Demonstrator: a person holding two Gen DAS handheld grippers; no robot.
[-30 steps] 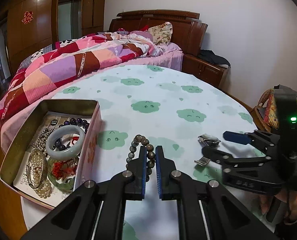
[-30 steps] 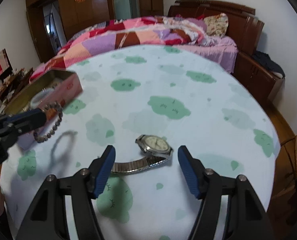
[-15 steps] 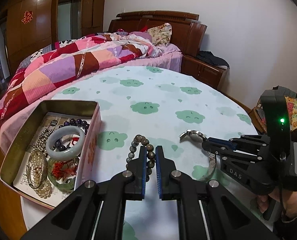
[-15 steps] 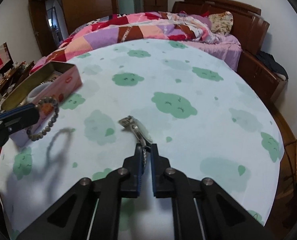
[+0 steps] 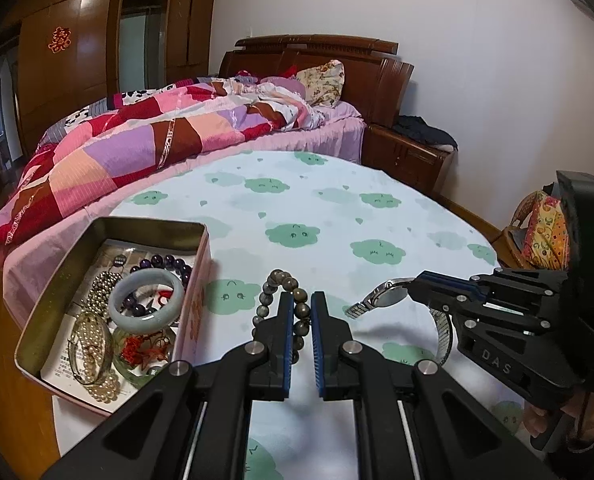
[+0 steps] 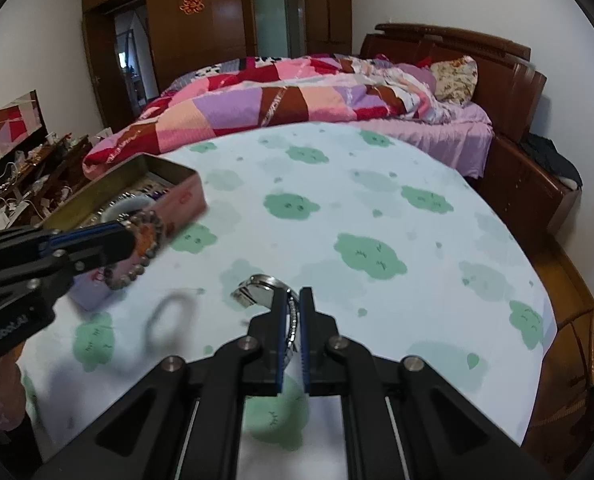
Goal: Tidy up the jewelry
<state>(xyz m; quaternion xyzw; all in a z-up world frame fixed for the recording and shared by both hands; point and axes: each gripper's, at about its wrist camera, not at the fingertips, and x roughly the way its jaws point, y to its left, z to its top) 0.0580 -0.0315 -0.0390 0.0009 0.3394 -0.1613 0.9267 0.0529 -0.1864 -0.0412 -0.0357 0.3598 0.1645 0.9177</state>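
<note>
My left gripper (image 5: 298, 300) is shut on a brown bead bracelet (image 5: 275, 283) and holds it above the table, just right of the open tin box (image 5: 153, 226). The tin holds a pale jade bangle (image 5: 147, 298), purple beads, pearls and other pieces. My right gripper (image 6: 293, 300) is shut on a silver wristwatch (image 6: 263, 289) and holds it off the cloth; it shows in the left wrist view (image 5: 389, 294) with its band hanging. The left gripper with the bracelet (image 6: 147, 236) shows at the left of the right wrist view.
The round table (image 5: 377, 216) wears a white cloth with green clouds. A bed with a patchwork quilt (image 5: 145, 140) lies behind it. A wooden nightstand (image 5: 409, 156) stands by the wall, and a chair (image 5: 537, 228) at the right.
My right gripper closed on the watch and lifted it off the cloth, then moved left toward the tin. My left gripper kept holding the bead bracelet, nearly still.
</note>
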